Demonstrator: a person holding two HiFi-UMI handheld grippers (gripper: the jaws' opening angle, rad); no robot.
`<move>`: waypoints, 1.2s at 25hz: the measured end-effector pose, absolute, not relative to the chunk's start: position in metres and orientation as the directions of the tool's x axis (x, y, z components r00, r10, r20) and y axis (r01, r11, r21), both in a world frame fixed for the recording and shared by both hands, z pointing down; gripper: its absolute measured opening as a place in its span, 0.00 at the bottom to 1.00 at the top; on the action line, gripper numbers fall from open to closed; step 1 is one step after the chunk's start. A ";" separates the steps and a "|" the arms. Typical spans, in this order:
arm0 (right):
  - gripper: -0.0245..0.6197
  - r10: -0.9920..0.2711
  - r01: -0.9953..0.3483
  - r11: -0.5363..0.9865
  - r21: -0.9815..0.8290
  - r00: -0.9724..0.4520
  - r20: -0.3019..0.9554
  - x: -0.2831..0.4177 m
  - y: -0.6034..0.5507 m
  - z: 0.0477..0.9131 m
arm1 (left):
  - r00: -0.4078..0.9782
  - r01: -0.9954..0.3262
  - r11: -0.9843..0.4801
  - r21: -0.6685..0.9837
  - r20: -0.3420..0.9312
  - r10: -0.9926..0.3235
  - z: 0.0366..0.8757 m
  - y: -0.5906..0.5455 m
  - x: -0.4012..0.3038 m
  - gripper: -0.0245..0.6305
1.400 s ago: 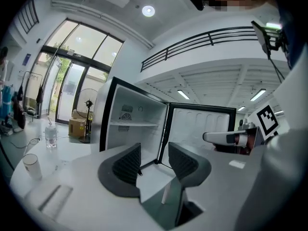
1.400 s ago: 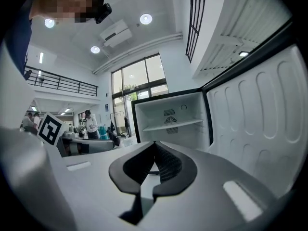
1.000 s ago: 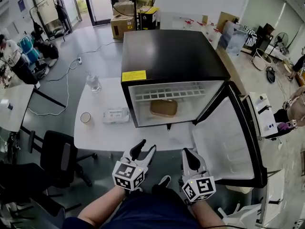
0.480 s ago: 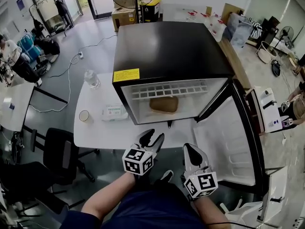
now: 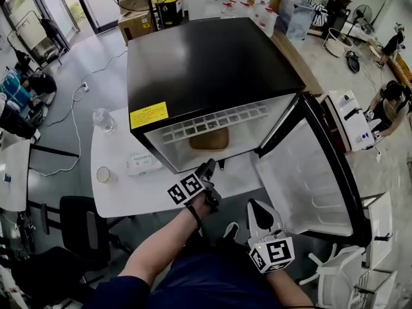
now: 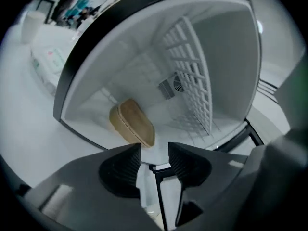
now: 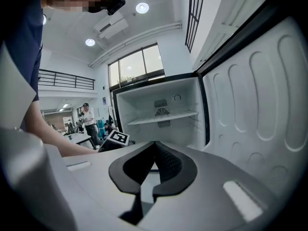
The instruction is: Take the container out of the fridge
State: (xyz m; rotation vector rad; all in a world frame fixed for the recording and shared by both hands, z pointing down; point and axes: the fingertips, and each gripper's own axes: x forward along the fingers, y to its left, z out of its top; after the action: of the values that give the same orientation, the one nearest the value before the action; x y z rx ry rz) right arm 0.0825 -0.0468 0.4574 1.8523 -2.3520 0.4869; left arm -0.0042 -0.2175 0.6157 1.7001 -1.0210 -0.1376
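Left gripper view: claw [image 6: 154,148] half-open, empty, near container [image 6: 132,123]

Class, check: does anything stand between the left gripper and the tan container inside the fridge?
Nothing visible does. The door is open; the left gripper, jaws apart, is at the fridge mouth, the container just beyond.

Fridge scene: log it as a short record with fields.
fridge: on white table, door open to the right
container: tan, inside fridge, below wire shelf, untouched
left gripper: open, empty, at fridge mouth, aimed at container
right gripper: shut, empty, low beside the door
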 end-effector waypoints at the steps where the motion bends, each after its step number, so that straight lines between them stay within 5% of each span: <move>1: 0.05 -0.927 -0.965 0.193 -0.176 -0.238 0.289 0.085 -0.045 0.458 | 0.613 -0.523 0.005 0.852 0.380 -0.692 0.623 -0.225 -0.004 0.32; 13: 0.05 -0.927 -0.987 0.034 -0.159 -0.091 0.363 0.112 -0.024 0.477 | 0.492 -0.220 0.318 0.922 0.387 -0.780 0.688 -0.274 -0.005 0.32; 21: 0.05 -0.909 -0.985 0.019 -0.170 -0.088 0.408 0.112 -0.022 0.490 | 0.494 -0.231 0.323 0.918 0.397 -0.774 0.691 -0.278 -0.001 0.30; 24: 0.05 -0.904 -0.984 0.042 -0.171 -0.110 0.413 0.107 -0.024 0.492 | 0.497 -0.250 0.309 0.918 0.395 -0.773 0.693 -0.280 -0.001 0.21; 30: 0.05 -0.896 -0.980 0.056 -0.192 -0.134 0.424 0.104 -0.025 0.498 | 0.503 -0.256 0.285 0.924 0.379 -0.777 0.690 -0.284 -0.001 0.17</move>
State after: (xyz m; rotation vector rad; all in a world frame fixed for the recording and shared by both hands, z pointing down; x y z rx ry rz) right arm 0.1041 -0.0247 0.4976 1.9291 -2.1337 0.6513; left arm -0.0010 -0.2837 0.6902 1.2782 -1.0359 -0.4475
